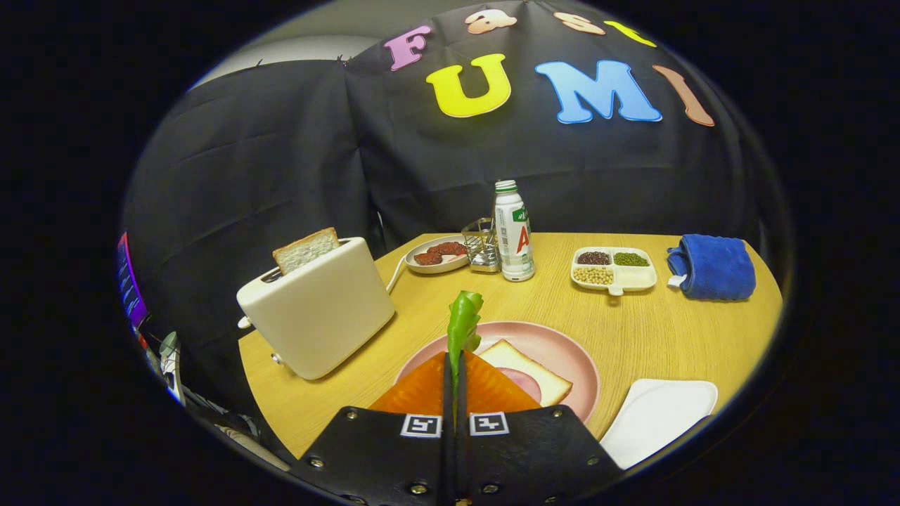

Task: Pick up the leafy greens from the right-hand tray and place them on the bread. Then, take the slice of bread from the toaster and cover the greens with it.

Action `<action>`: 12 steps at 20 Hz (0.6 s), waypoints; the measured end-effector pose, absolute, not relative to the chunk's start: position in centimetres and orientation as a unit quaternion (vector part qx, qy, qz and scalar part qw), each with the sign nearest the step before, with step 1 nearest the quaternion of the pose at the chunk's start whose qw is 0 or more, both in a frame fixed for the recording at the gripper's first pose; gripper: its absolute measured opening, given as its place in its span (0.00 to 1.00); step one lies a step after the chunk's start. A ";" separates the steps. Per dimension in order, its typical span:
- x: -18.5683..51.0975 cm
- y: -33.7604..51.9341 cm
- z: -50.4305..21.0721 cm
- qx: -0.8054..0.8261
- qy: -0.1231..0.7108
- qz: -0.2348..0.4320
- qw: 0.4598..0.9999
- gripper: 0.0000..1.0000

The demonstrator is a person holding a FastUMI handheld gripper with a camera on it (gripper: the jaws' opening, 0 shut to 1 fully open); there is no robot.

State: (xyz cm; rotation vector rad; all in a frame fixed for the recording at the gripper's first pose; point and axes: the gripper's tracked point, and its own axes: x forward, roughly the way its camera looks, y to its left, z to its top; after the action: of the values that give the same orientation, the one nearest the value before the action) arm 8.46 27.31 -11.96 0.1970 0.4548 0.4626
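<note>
Nearest, the claw is pinched tight on the leafy greens, which stand up from its fingers over the pink plate. Its fingers hide part of the bread lying there. Just right sits a white tray, partly cut off. Leftward, the toaster holds a bread slice, mostly sunk. Beyond, a bottle shows a red letter "A"; other label print is unreadable.

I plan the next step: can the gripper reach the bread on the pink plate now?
Probably yes: the gripper, shut on the greens, hovers near the bread on the plate, with nothing between.
</note>
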 end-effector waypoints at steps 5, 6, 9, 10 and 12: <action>10.6 25.4 -14.3 0.064 0.236 0.170 0.955 0.07; 10.7 25.1 -14.4 0.057 0.235 0.162 0.957 0.13; 10.9 25.0 -14.0 0.048 0.222 0.151 0.962 0.87; 10.8 25.0 -13.4 0.044 0.212 0.147 0.965 0.90; 10.7 25.2 -12.2 0.043 0.192 0.142 0.970 0.95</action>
State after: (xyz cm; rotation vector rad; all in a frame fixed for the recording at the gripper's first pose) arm 10.70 25.24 -12.17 0.0861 0.3879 0.2870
